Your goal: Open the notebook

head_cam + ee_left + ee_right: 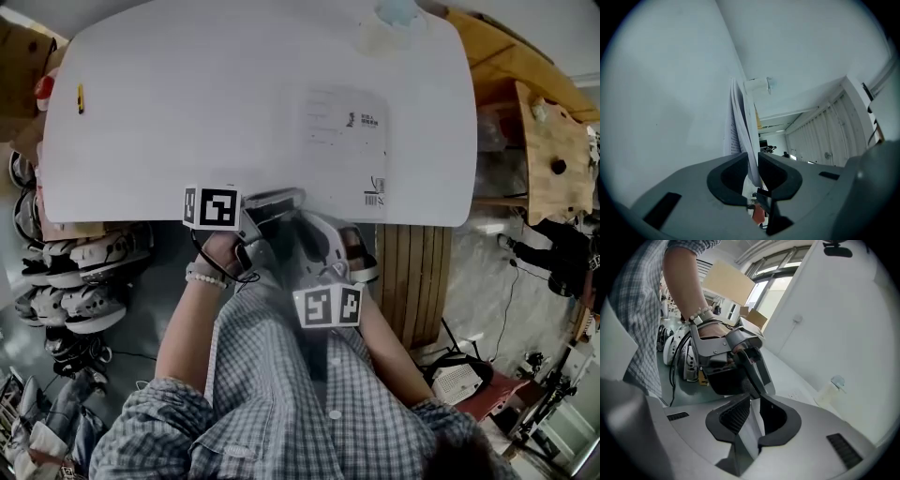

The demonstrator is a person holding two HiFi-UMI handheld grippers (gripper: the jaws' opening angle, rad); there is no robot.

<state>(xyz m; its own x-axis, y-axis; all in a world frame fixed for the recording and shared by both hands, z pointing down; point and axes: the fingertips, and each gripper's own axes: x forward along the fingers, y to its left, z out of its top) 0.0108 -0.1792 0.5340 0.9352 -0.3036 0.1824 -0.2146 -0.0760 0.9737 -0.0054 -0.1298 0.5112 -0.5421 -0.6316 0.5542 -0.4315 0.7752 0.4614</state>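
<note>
The white notebook [342, 150] lies on the white table [187, 122], its near end at the table's front edge. My left gripper [277, 202] is at that near corner. In the left gripper view its jaws [751, 164] are shut on a thin sheaf of the notebook's pages [740, 122], which stands on edge and fans away from them. My right gripper [314, 230] is close beside it. Its jaws [752, 411] are shut on a pale sheet [750, 432] of the notebook, with the left gripper [752, 364] just ahead.
A pale bottle [389, 23] stands at the table's far edge. A small yellow item [81, 98] lies far left on the table. Shoes [84, 272] crowd the floor at left. A slatted wooden bench [412, 272] and wooden boards [553, 150] stand at right.
</note>
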